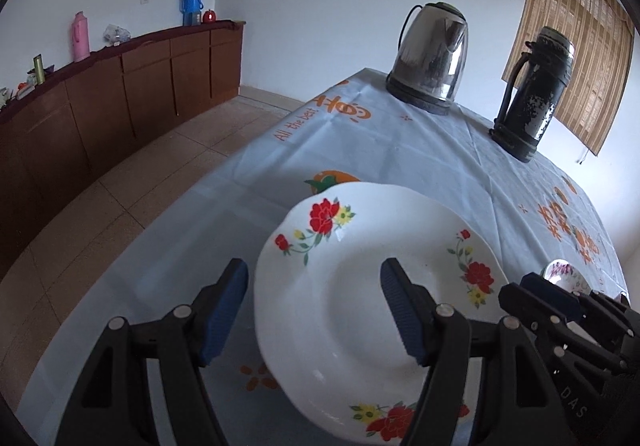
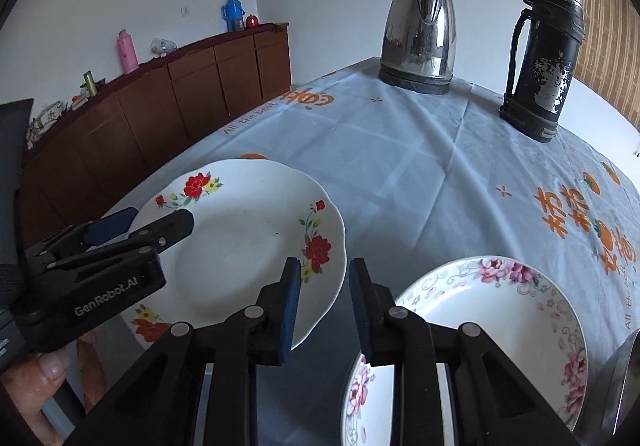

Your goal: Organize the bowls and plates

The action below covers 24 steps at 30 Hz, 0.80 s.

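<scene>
Two grippers: left gripper (image 2: 120, 224), marked "GenRobot.AI", gapes around the red-flowered plate's (image 2: 240, 242) rim; right gripper (image 2: 325, 310) half-open, empty; tablecloth (image 2: 420, 166) reads "All the best".

Left wrist view: low over the worktop (image 1: 400, 150), looking forward along its fingers (image 1: 224, 310), close above the red-flowered plate (image 1: 340, 306). Right wrist view: just beside it, same heading, near the pink-flowered plate (image 2: 500, 310). Both share red-flowered plate, kettle (image 1: 430, 62), flask (image 1: 532, 90), sideboard (image 1: 120, 86).
</scene>
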Tool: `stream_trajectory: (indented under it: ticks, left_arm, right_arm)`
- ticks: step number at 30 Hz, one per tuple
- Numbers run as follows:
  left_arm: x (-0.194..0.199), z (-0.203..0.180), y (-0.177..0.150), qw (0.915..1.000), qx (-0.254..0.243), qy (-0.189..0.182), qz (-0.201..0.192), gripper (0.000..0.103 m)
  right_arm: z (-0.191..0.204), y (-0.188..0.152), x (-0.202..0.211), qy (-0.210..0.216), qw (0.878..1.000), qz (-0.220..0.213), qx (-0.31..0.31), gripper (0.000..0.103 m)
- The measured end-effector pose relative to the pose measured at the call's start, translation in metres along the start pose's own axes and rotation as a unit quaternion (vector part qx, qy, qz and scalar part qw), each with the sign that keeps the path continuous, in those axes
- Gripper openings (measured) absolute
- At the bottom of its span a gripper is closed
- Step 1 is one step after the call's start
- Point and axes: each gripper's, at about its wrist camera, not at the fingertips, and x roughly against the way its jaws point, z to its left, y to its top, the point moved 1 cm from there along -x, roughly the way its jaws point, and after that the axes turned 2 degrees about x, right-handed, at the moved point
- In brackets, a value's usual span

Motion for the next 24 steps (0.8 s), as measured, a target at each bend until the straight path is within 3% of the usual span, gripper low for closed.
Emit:
stream_trajectory:
  ticks: [5,12,24]
  left_arm:
    - [-0.006,0.003,-0.001,0.9999,0.002,0.009,0.012,0.065]
    - [-0.016,0.006,-0.004,0.9992,0.002,0.020,0.035,0.036]
    - [-0.020,0.014,-0.005,0.9985,0.026,0.016,0.044,0.038]
  right_arm:
    - [0.002,0.004,-0.012,-0.018,1.000,0.023,0.009,0.027]
    - [0.011,0.006,-0.024,-0.036,0.998,0.045,0.039,0.028]
    - [0.005,0.009,-0.030,-0.005,0.998,0.055,0.018,0.032]
